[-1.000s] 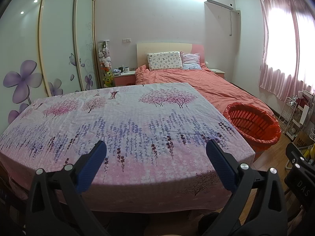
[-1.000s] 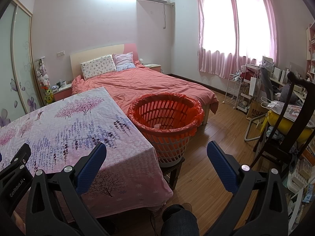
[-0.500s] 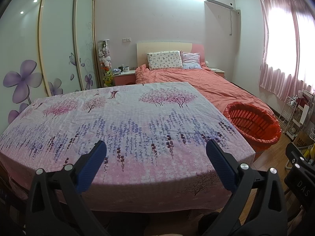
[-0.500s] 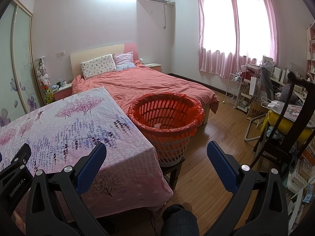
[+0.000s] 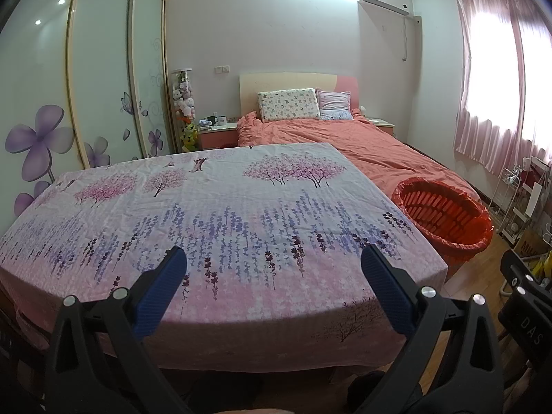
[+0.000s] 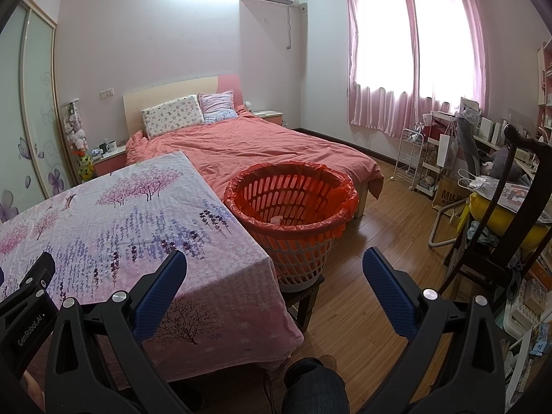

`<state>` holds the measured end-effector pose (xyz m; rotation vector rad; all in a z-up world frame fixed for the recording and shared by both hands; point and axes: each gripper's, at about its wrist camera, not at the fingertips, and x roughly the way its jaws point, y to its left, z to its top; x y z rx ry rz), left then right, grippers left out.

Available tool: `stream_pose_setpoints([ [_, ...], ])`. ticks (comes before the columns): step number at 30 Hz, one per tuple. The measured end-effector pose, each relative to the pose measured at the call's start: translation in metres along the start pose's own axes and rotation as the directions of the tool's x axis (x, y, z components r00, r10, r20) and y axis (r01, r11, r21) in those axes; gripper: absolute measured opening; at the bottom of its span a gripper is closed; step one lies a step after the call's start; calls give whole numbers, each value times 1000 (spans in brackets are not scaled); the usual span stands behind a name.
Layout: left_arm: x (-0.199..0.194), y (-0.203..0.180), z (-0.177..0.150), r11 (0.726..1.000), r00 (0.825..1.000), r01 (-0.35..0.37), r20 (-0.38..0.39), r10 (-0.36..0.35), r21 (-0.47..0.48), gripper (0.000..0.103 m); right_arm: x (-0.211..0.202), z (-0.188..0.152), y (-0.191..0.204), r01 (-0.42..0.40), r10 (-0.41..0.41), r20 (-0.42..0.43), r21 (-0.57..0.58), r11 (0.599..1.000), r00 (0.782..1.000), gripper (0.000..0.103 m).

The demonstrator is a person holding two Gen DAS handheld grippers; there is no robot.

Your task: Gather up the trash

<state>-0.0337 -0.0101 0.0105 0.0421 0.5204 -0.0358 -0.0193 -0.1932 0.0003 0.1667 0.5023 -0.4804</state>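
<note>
From my left wrist, my left hand-held gripper (image 5: 272,269) hangs spread over the floral-clothed surface (image 5: 224,214), the orange-lined laundry basket (image 5: 445,214) beside it; from my right, my right hand-held gripper (image 6: 272,272) gapes empty toward that basket, a small pale scrap (image 6: 277,220) inside.

Both wrist views overlap: table (image 5: 241,214), basket (image 6: 293,207).
</note>
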Motion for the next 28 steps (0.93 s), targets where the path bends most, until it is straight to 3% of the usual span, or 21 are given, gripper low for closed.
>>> stream_pose_setpoints([
  [28,0,0,-3,1000,1000,2,-12,-2,-9,99,0,0,0,0,0,-1,0,1000,1000,101],
])
